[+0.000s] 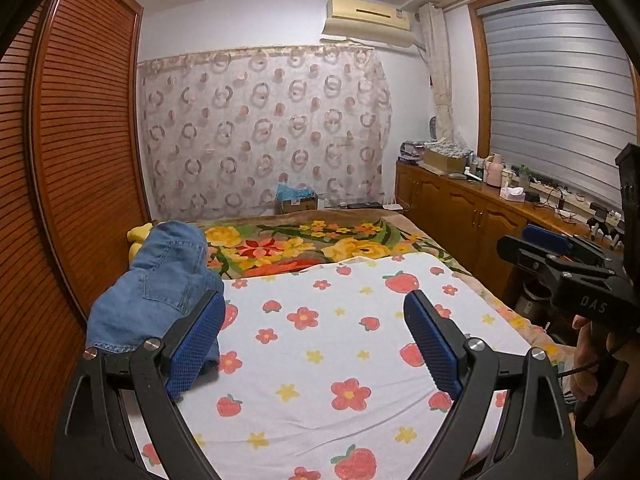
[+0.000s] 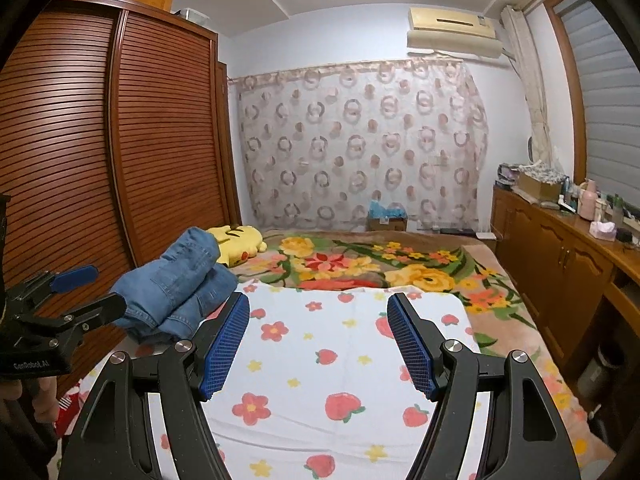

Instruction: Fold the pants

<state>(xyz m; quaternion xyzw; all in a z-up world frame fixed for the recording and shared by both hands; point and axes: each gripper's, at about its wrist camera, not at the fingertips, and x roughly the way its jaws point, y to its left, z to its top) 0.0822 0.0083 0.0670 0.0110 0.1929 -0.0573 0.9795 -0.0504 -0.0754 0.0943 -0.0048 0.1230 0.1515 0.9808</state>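
The blue jeans (image 1: 160, 280) lie folded in a soft pile on the bed (image 1: 460, 268). They sit at the left edge of the white cloth (image 1: 320, 340) with red flowers and strawberries on it, close to the brown wardrobe (image 1: 80, 160). Part of the pile rests on the white cloth. A yellow plush toy (image 2: 240, 242) lies just behind the jeans, on the flowery blanket (image 2: 360, 264). The left gripper (image 1: 314, 340) hangs over the white cloth, near the jeans. Its two blue pads (image 1: 196, 344) stand wide apart and nothing is between them. One pad looks very close to the jeans, but I cannot tell if it touches them. The right gripper (image 2: 318, 346) also hangs over the white cloth, to the right of the jeans. Its blue pads are apart too, and it holds nothing. A hand (image 1: 588, 356) holds the right gripper at the right side of the white cloth. Far behind the jeans, a curtain (image 2: 360, 144) with rings on it hangs on the wall. A long brown surface (image 2: 592, 248) with bottles and boxes runs along the far right of the white cloth.
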